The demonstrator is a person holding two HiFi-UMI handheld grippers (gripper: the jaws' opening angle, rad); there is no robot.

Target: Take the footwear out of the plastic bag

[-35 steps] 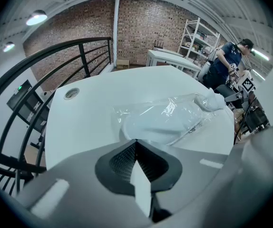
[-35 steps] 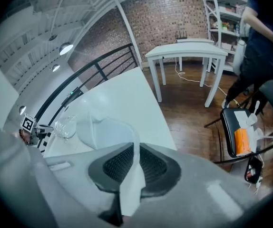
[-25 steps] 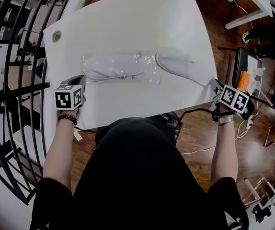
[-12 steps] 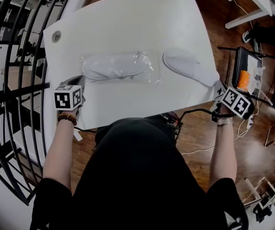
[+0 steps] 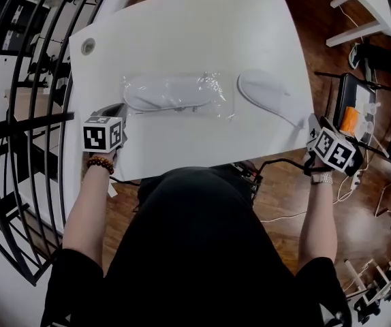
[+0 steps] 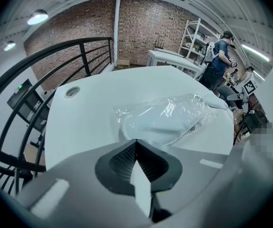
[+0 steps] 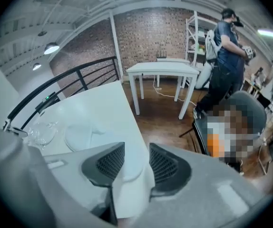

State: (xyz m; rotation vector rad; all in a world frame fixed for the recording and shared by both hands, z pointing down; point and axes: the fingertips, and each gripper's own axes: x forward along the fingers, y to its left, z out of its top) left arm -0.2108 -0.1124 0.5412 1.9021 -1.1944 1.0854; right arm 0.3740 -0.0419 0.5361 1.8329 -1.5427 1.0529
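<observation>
A clear plastic bag (image 5: 216, 94) lies across the white table (image 5: 195, 26) with one white slipper (image 5: 163, 92) still inside. My left gripper (image 5: 116, 110) is shut at the bag's left end, seemingly pinching the plastic edge; the bagged slipper (image 6: 155, 122) lies just beyond its tips (image 6: 135, 144). A second white slipper (image 5: 269, 96) lies outside the bag at the right. Its heel end sits between the jaws of my right gripper (image 5: 310, 125), which are opening. In the right gripper view the pads stand apart from this slipper (image 7: 86, 134), the gripper (image 7: 136, 151) is open.
A round grommet (image 5: 87, 45) sits in the table's far left corner. A black railing (image 5: 18, 114) runs along the left. A chair (image 5: 359, 107) with an orange item stands right of the table's edge. Another white table (image 7: 162, 70) and a standing person (image 7: 227, 46) are farther off.
My right gripper drew the second slipper rightward, clear of the bag, and has now opened its jaws around the heel. The left gripper and bag stayed put.
</observation>
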